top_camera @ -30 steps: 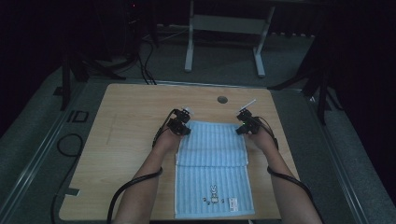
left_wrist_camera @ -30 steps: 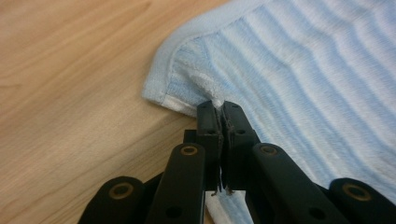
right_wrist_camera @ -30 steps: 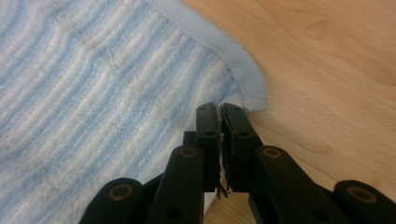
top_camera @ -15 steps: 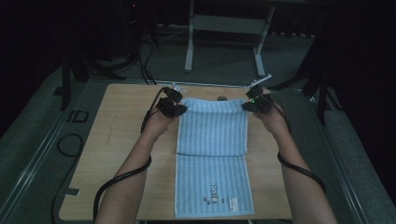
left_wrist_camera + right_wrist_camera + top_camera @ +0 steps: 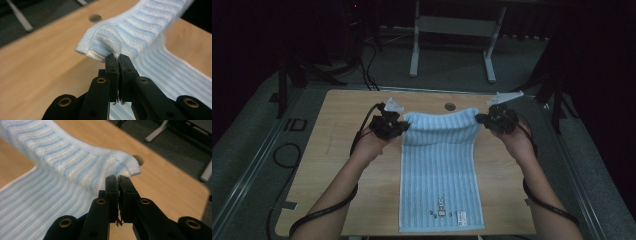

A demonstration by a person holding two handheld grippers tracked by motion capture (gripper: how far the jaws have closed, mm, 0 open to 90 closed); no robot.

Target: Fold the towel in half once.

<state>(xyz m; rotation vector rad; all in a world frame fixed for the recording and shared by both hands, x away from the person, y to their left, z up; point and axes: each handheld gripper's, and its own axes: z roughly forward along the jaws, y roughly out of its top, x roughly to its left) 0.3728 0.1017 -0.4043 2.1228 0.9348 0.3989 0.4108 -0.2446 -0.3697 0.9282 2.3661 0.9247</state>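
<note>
A light blue striped towel lies lengthwise down the middle of the wooden table, its far end lifted off the surface. My left gripper is shut on the towel's far left corner, and my right gripper is shut on the far right corner. Between the two grippers the raised edge hangs slightly slack. The near end, with small printed marks and a label, rests flat by the table's front edge.
A round hole sits in the tabletop just beyond the towel. Cables trail from both grippers along the forearms. Behind the table stand a white frame's legs on grey carpet. Bare wood lies left and right of the towel.
Both grippers have carried the towel's folded-over end away from me toward the far side, unfolding the towel to its full length. The hands have spread slightly apart.
</note>
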